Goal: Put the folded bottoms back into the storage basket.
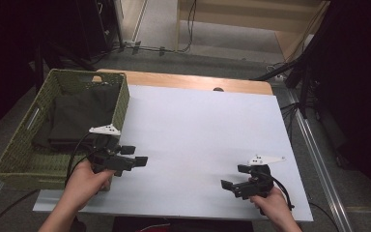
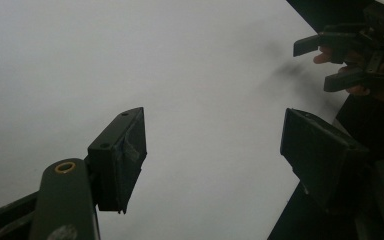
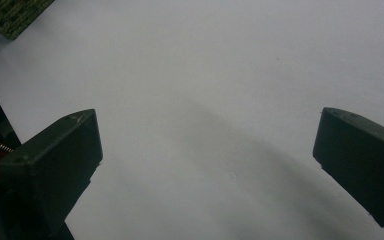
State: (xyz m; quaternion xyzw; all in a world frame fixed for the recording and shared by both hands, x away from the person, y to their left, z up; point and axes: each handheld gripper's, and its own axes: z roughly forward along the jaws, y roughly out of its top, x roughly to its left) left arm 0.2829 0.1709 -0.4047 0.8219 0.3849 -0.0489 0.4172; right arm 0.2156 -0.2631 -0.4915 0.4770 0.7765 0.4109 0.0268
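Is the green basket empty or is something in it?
Not empty. The green basket holds dark folded cloth that covers most of its bottom. What kind of cloth it is, cannot tell.

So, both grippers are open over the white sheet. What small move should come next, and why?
Probably swing the left gripper back over the green basket toward the dark folded cloth. Its jaws stand open and empty, just beside the basket's near corner, and that cloth is the one thing here to pick up. The right gripper, also open, sits farther away over the bare white sheet.
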